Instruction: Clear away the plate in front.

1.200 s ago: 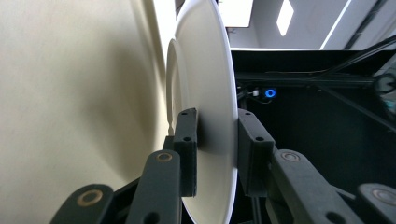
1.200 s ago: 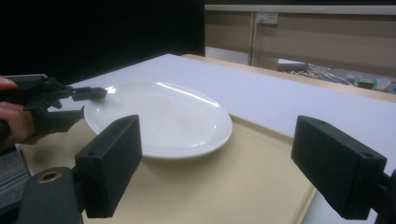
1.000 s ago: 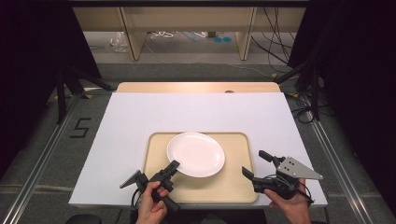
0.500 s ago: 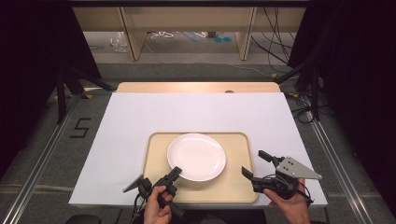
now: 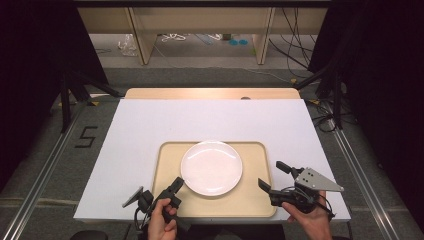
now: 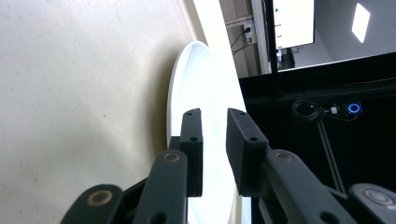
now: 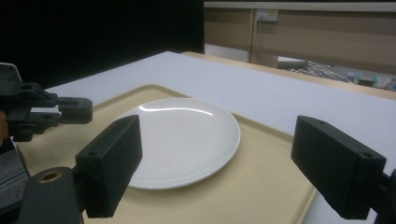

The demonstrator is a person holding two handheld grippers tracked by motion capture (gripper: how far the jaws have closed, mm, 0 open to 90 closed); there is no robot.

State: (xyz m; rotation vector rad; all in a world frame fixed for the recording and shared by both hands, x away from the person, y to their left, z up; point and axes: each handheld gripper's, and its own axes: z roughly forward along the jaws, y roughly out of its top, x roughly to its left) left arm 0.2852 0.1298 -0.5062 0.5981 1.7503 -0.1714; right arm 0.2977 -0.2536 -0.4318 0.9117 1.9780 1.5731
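White plate (image 5: 211, 167) lies in tray (image 5: 167, 165) (left claw (image 5: 176, 187) nearly closed, right claw (image 5: 271, 176) spread).

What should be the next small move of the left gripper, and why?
Probably ease the left gripper forward until the near rim of the plate sits between its jaws, then close. The jaws stand slightly apart, turned sideways, just short of that rim on the tray.

You have one white plate (image 5: 211, 167) in front of you, sitting on one beige tray (image 5: 167, 165). You hold two grippers, one in each hand: the left gripper (image 5: 172, 190) and the right gripper (image 5: 272, 178).
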